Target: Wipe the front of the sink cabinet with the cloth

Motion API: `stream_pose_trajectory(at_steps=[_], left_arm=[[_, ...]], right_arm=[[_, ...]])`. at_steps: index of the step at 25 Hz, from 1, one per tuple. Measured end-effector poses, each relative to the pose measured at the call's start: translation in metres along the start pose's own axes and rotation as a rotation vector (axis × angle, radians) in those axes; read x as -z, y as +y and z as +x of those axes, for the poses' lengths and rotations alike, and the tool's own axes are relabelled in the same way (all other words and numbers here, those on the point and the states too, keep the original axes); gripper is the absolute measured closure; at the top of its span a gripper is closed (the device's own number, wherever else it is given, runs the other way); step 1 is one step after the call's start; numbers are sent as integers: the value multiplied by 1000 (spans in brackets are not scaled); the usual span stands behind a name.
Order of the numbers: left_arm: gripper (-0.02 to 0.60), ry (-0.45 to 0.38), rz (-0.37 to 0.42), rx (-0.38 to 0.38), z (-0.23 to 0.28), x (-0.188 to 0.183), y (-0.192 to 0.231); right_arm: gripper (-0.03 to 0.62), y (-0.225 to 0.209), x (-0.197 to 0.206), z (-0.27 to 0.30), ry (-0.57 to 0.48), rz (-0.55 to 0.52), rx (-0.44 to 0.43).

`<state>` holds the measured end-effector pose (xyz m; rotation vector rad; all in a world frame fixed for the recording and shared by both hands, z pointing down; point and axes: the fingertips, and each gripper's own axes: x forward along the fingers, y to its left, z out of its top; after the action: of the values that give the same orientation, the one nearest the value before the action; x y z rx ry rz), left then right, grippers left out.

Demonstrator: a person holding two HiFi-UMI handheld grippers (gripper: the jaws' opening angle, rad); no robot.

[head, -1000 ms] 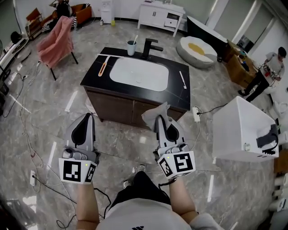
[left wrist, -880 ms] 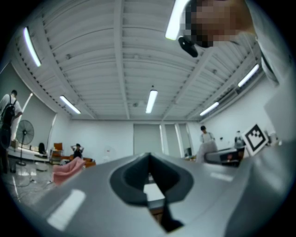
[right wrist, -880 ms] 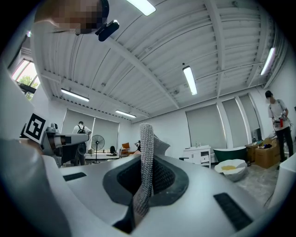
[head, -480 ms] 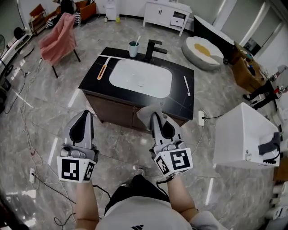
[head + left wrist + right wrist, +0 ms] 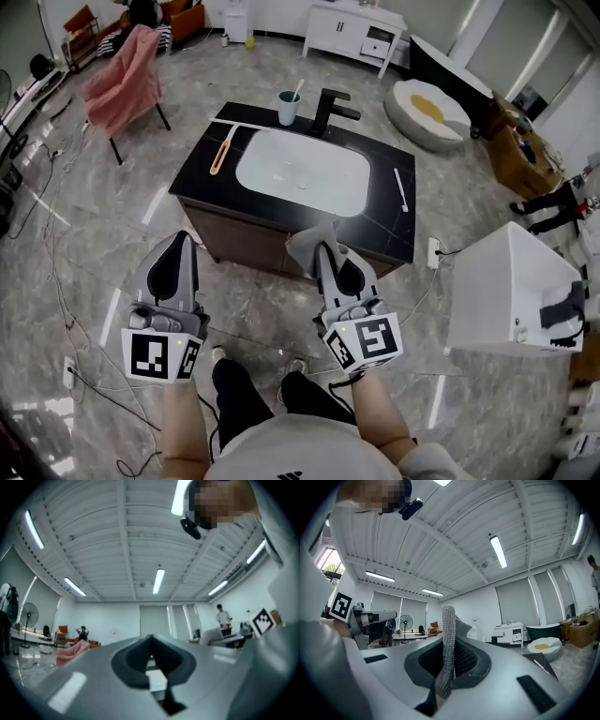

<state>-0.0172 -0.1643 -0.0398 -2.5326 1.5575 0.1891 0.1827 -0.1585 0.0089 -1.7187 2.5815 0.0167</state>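
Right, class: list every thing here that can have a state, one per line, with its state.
Left gripper: shut, nothing between the jaws.
Right gripper: shut on the cloth.
Cloth: pinched in the right jaws, sticking up past them.
Sink cabinet: doors closed.
Basin: empty.
Cup: upright, toothbrush inside.

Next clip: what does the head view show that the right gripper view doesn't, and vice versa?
Head view only: the sink cabinet with its wooden front, the white basin, the black faucet and the left gripper, shut and empty. Right gripper view only: the ceiling lights, a standing fan, and the cloth's knitted weave up close. Both: the right gripper shut on the grey cloth.
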Motion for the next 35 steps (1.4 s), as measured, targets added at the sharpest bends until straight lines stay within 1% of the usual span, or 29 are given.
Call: stream_pose_trajectory(at_steps=[3,9,12,15,21,24,28,35], left_arm=[[577,8,-13,42,6,8,20],[577,32,-12,161,18,20,73],[577,32,-13,206,22,25,101],[577,38,-6,235,26,32,128],[577,41,-32,246,35,47,161],[577,48,-41,255,41,57,169],[577,60,-50,247,47,69,180],[577,78,-51,227,53,99,185]], right_arm=[[586,9,1,15,-4,-1,46],[586,43,7,57,-7,19,143],[586,63,9,81,-19,24,175],[586,82,14,103,-24,28,193],[586,107,23,136,3,22,181],[586,110,32,150,24,18,176],[586,113,44,169,44,17,158],[586,118,82,189,79,28,115]])
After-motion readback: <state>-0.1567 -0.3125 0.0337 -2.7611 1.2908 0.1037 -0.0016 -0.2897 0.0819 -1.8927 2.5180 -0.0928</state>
